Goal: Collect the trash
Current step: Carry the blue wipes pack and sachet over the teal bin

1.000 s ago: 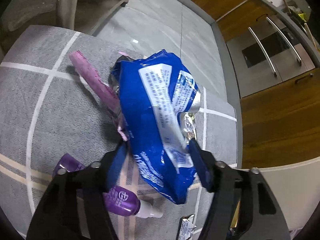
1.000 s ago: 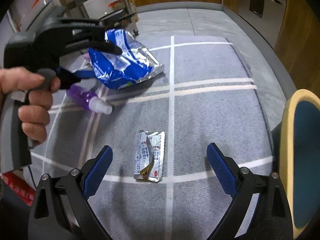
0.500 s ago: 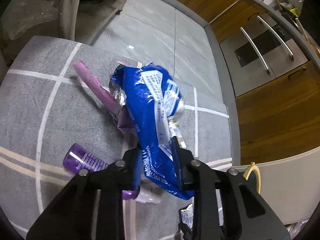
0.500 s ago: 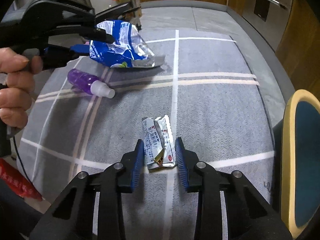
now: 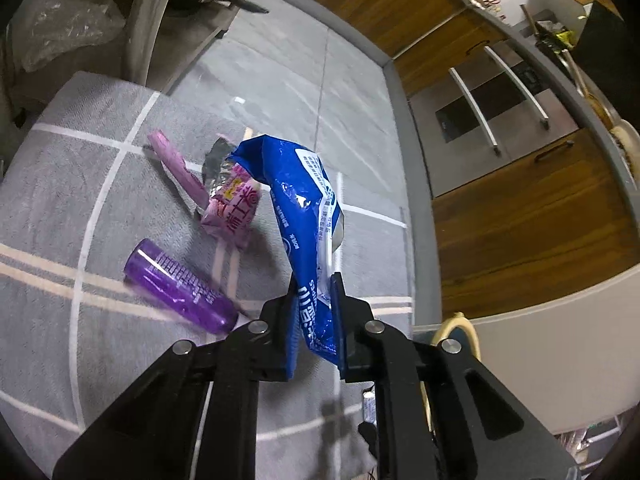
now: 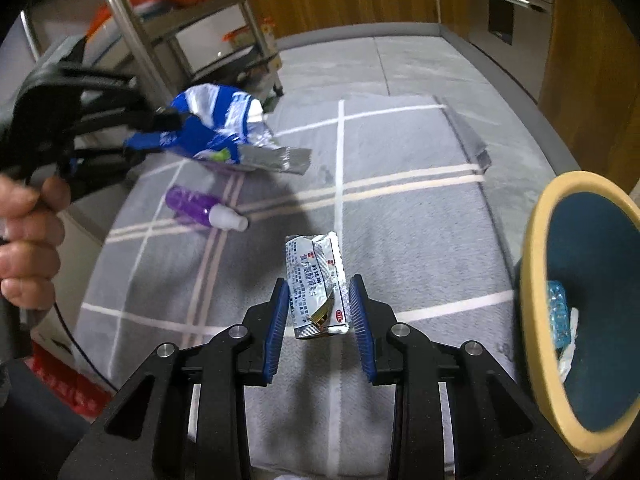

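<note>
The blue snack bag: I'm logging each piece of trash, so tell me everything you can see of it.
The crumpled blue foil snack bag has white printed panels and a silvery inside showing at its torn open end. The left gripper is shut on its lower end, both fingers pressing it flat. It hangs lifted off the grey striped rug, above a pink wrapper and a purple bottle, touching neither as far as the views show.

Grey rug (image 6: 400, 208) with pale grid lines carries purple bottle (image 5: 180, 286), pink wrappers (image 5: 232, 212) and bin (image 6: 580, 304).
</note>
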Demonstrator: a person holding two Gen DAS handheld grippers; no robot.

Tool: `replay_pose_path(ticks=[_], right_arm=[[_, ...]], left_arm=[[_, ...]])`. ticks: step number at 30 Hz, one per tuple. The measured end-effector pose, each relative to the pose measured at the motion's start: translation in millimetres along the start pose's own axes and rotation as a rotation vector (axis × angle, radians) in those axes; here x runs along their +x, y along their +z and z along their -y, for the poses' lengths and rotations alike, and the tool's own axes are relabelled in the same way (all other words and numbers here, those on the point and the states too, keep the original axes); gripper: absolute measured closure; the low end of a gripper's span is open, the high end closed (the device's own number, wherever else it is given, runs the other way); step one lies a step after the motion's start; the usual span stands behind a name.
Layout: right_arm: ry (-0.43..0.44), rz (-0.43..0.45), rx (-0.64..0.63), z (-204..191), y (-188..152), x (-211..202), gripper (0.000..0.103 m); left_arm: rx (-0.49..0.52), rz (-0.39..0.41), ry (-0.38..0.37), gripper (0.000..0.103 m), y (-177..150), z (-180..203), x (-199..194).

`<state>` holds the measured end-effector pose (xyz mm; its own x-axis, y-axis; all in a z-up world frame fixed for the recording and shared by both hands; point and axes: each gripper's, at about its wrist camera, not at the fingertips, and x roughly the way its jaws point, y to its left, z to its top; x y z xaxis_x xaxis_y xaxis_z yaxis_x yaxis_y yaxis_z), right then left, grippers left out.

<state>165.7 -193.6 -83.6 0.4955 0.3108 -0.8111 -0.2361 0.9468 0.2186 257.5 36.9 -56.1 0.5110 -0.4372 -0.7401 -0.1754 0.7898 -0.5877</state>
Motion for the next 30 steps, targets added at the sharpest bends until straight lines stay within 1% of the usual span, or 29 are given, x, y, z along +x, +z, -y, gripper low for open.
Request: replay_pose_path(ticks=[10,16,23,30], right_arm=[[-0.006,0.111,0.029,19,0,-64,0.070],[-0.032,0.177,0.051,36,-4,-98,0.070],[-0.069,0.221,0.118,65,-17,-125,0.070],[-0.099,0.247,0.180,92,-32,-139,0.070]], left_arm=[[0.040,0.057,-0.059,0.090,-12,19,-53],[0.091,0.080,-0.085,0.090,-22,37,-69],[0.207,0.063,-0.099,0.090,-41,77,-62],[0.351,0.010,-0.132,0.090,-71,130,-40]])
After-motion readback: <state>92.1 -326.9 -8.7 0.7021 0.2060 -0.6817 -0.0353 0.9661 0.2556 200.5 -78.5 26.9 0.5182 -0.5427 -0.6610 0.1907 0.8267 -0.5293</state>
